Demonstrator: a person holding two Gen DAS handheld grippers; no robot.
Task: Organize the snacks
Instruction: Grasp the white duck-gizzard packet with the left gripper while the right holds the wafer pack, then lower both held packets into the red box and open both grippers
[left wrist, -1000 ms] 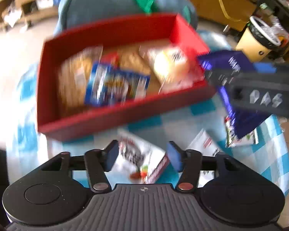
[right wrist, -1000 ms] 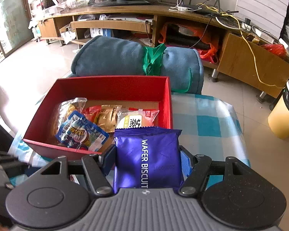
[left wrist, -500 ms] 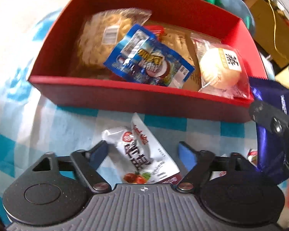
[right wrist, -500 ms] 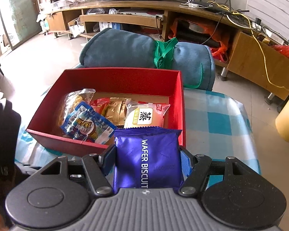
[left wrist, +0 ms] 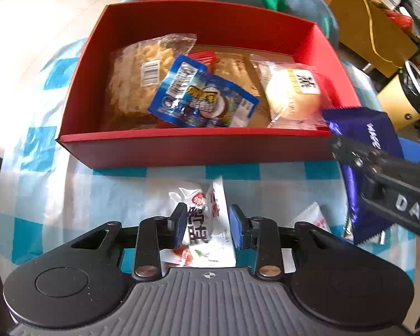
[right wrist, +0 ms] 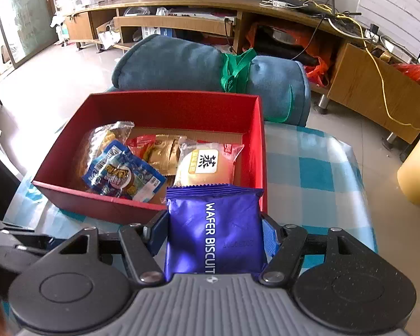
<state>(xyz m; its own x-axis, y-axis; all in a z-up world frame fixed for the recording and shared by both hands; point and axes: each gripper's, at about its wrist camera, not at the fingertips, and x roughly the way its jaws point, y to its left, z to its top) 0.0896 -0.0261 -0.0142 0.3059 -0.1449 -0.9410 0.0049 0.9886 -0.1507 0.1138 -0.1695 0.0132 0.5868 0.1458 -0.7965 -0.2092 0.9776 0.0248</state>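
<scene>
Two grippers, two snacks beside the red box (left wrist: 198, 148)

The right gripper (right wrist: 214, 235) pinched a purple "WAFER BISCUIT" packet (right wrist: 212, 232) at lower centre, long axis toward the box. The left gripper (left wrist: 208, 228) clamped a white packet (left wrist: 207, 224), red Chinese lettering, standing upright.

The left gripper (left wrist: 208, 228) is now pinching the white snack packet (left wrist: 207, 224) at six o'clock of the red box (left wrist: 182, 148), having closed from wide open; the packet is crumpling between its pads.

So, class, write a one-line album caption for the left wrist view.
Left claw shut on a white snack packet on the checked cloth, in front of the red box of snacks.
</scene>
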